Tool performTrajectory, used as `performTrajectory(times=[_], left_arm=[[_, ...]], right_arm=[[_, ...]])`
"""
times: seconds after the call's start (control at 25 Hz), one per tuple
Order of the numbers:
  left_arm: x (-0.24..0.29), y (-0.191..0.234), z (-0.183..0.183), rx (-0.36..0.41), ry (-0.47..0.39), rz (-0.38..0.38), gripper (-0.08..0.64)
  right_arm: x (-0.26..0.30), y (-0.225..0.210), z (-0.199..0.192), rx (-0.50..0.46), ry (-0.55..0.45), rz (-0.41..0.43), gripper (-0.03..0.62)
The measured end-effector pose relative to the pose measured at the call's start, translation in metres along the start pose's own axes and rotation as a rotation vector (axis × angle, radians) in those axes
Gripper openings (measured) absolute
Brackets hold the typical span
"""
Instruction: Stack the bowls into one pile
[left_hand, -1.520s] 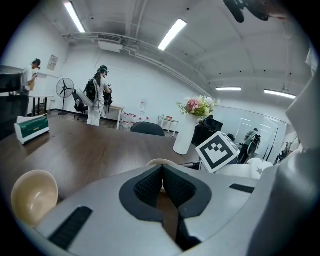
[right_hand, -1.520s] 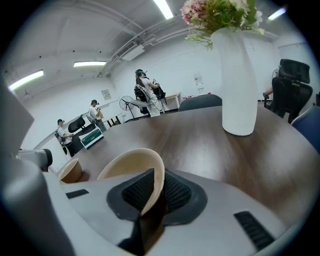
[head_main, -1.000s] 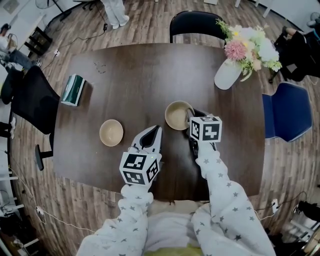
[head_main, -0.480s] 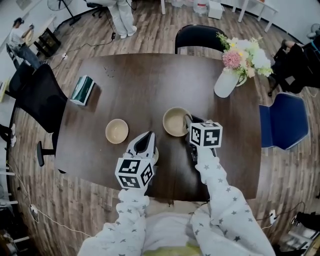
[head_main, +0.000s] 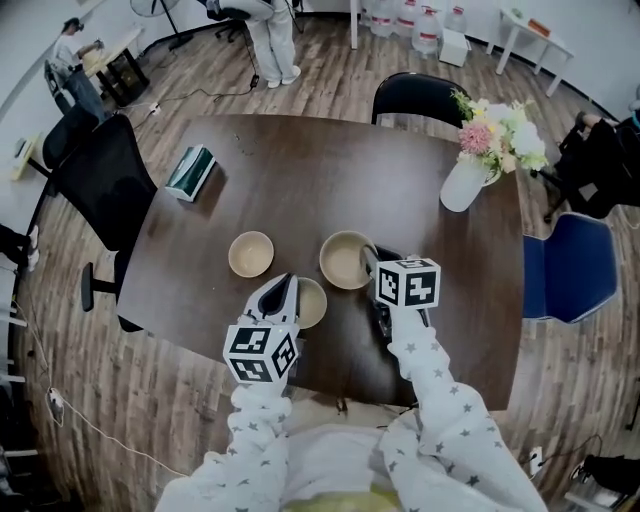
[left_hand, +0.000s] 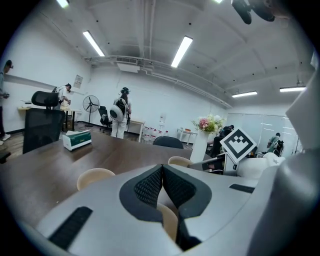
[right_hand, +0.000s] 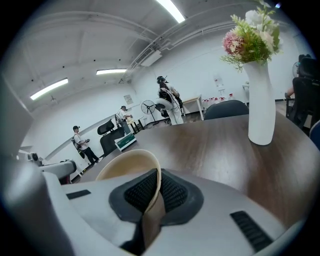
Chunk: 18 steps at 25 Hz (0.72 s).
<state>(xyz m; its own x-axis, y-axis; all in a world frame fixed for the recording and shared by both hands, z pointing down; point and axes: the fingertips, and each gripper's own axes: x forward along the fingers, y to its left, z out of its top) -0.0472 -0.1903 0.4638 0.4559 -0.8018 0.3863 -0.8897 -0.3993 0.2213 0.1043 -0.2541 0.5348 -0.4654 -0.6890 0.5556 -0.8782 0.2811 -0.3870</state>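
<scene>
Nothing is stacked yet: the left hand-held gripper (head_main: 283, 287) clamps the near bowl (head_main: 312, 302) by its rim, the right hand-held gripper (head_main: 370, 259) clamps the right bowl (head_main: 343, 262) likewise, and the 3rd bowl (head_main: 250, 253) lies free at left on the worktop (head_main: 300, 190).

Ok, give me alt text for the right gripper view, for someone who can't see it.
The right tongs are shut on the rim of a beige bowl, seen close up. Beyond it stretches a dark wooden table with a white vase of flowers at the right, and several people stand in a bright office behind.
</scene>
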Motion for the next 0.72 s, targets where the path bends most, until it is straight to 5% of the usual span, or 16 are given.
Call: performTrajectory(times=[0.72], left_arm=[[-0.044,0.047,-0.034,-0.077,0.007,0.146,0.026]], right_arm=[[0.025,0.089,-0.042,-0.145,0.129,0.198,0.032]])
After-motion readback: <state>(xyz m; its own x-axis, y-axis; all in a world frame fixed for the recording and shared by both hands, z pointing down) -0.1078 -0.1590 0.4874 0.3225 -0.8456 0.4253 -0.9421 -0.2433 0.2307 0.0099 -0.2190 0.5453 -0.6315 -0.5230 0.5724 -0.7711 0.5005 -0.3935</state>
